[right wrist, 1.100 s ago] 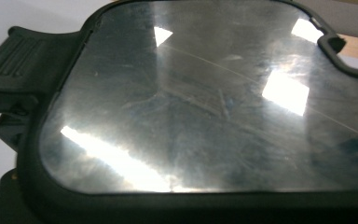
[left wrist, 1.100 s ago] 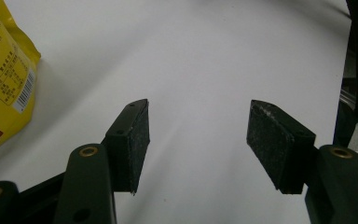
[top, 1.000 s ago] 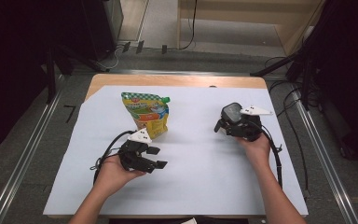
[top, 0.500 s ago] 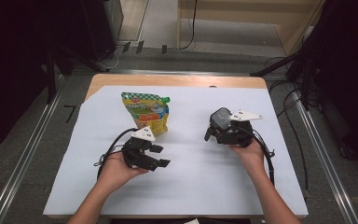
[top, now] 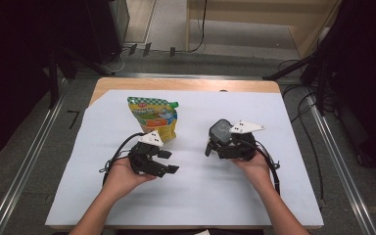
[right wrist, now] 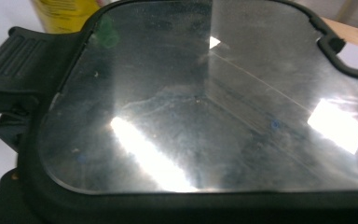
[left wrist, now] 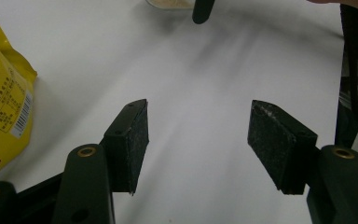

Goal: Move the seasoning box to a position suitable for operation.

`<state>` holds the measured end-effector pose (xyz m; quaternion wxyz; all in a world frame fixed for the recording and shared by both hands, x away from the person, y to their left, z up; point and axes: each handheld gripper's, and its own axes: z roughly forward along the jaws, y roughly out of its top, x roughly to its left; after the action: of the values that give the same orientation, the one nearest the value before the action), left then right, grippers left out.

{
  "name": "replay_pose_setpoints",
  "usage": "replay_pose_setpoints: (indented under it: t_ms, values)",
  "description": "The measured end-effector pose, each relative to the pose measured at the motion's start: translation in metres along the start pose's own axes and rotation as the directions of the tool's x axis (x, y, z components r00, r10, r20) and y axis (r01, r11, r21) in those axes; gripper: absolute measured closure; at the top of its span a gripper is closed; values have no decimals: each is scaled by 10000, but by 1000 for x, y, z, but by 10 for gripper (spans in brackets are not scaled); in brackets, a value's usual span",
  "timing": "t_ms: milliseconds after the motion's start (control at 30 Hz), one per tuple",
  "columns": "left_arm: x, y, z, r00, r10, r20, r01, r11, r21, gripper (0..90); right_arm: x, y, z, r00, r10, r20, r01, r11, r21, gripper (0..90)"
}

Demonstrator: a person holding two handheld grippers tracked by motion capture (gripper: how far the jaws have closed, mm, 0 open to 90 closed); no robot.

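Observation:
A yellow and green spouted pouch (top: 154,117) lies flat on the white sheet at the back left; its yellow edge with a barcode (left wrist: 0,102) shows at the left of the left gripper view. My left gripper (top: 170,161) rests just in front of the pouch, open, with bare sheet between its pads (left wrist: 198,144). Right of centre, my right gripper (top: 219,143) carries a black-rimmed lid with a clear pane (top: 221,129), shut on it. That lid (right wrist: 205,107) covers the jaws in the right gripper view, with a ribbed black latch (right wrist: 9,60) at its left.
A white sheet (top: 200,196) covers the wooden table (top: 186,84). Metal rails run down both sides of the table. Cables trail from both grippers across the sheet and lie on the floor at the right.
My right gripper has moved left toward the middle of the table, carrying the lid with it. The left gripper and the pouch have stayed in place.

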<state>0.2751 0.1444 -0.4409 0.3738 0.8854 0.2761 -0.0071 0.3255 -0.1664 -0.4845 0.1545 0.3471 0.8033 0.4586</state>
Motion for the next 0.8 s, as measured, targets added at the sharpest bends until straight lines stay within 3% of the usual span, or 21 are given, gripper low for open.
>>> replay_pose_setpoints:
  t_ms: [300,533,800]
  values:
    - [2,-1,-1,10000,-48,-41,48,10000,23,394,20,0,8,9973,-332,-652,340,9994,115,157]
    - [2,-1,0,10000,-59,-72,59,10000,30,394,40,-3,20,9899,-673,-1246,735,9963,452,157]
    - [2,-1,0,10000,-57,-77,57,10000,41,394,58,-9,31,9820,-1036,-1582,1158,9909,693,157]
